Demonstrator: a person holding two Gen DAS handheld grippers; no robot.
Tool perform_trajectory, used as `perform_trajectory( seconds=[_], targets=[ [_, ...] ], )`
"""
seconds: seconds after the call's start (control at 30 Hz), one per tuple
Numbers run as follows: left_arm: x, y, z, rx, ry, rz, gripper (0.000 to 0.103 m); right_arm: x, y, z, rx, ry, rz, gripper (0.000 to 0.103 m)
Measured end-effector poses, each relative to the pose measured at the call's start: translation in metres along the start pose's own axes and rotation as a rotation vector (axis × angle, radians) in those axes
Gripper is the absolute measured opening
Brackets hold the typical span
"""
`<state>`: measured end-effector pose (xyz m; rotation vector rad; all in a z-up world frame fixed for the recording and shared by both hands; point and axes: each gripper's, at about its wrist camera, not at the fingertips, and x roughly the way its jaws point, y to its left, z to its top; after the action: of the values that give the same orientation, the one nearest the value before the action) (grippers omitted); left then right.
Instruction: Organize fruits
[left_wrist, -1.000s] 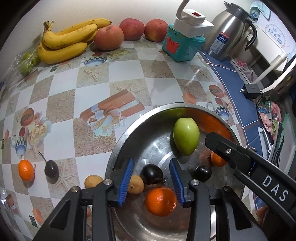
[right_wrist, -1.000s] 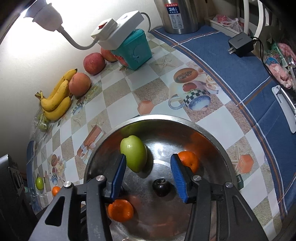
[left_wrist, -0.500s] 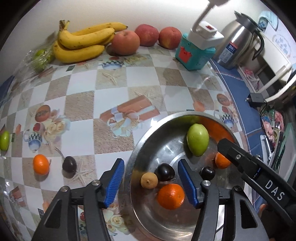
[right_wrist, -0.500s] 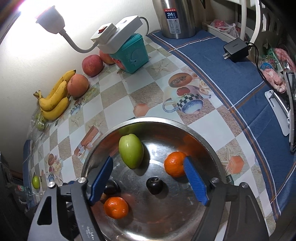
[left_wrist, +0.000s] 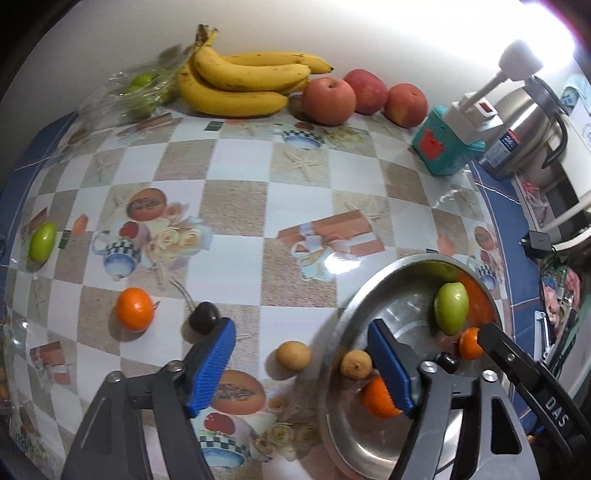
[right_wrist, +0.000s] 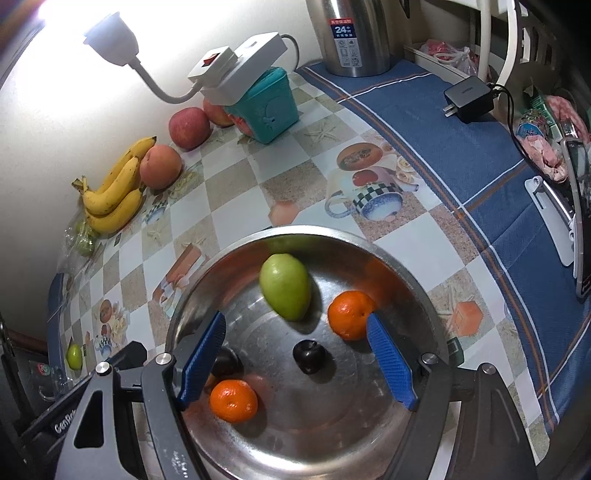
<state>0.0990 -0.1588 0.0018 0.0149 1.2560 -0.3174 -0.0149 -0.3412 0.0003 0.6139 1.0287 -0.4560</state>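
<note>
My left gripper (left_wrist: 301, 363) hangs wide apart over the desk (left_wrist: 240, 199), the small tan fruit (left_wrist: 293, 355) lying between its pads just outside the steel bowl (left_wrist: 334, 332). It looks light, round and thin-skinned, likely to roll, so I'd pinch gently across its middle. My right gripper (right_wrist: 295, 360) gapes empty above the bowl.

My gripper pads (right_wrist: 201, 360) are ribbed blue on black frames. The bowl (right_wrist: 413, 291) is bare silver steel; in it, a green fruit (right_wrist: 285, 286) at 12 o'clock, orange mandarins (right_wrist: 233, 400) at 2 and 7, a near-black plum (right_wrist: 309, 356) centre. The tablecloth (left_wrist: 236, 155) is white-and-tan check with teacup prints, blue-bordered. Bananas (left_wrist: 243, 79) are yellow, apples (left_wrist: 330, 95) red, box (left_wrist: 441, 147) teal.
</note>
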Motion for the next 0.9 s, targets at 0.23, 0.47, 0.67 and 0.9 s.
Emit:
perform_trajectory(
  seconds=[0.23, 0.47, 0.67, 0.9],
  targets=[
    [0.001, 0.002, -0.002, -0.005, 0.008, 0.024, 0.085, -0.003, 0.007, -0.004, -0.034, -0.003, -0.008, 0.079],
    [0.003, 0.017, -0.003, -0.074, -0.013, 0.135, 0.103, 0.001, 0.005, -0.005, -0.045, 0.004, -0.040, 0.086],
    [0.006, 0.032, -0.005, -0.142, -0.008, 0.173, 0.103, 0.002, 0.004, -0.005, -0.043, -0.001, -0.048, 0.091],
    [0.012, 0.037, -0.008, -0.184, 0.013, 0.159, 0.103, 0.001, 0.004, -0.005, -0.049, -0.005, -0.054, 0.091]
  ],
)
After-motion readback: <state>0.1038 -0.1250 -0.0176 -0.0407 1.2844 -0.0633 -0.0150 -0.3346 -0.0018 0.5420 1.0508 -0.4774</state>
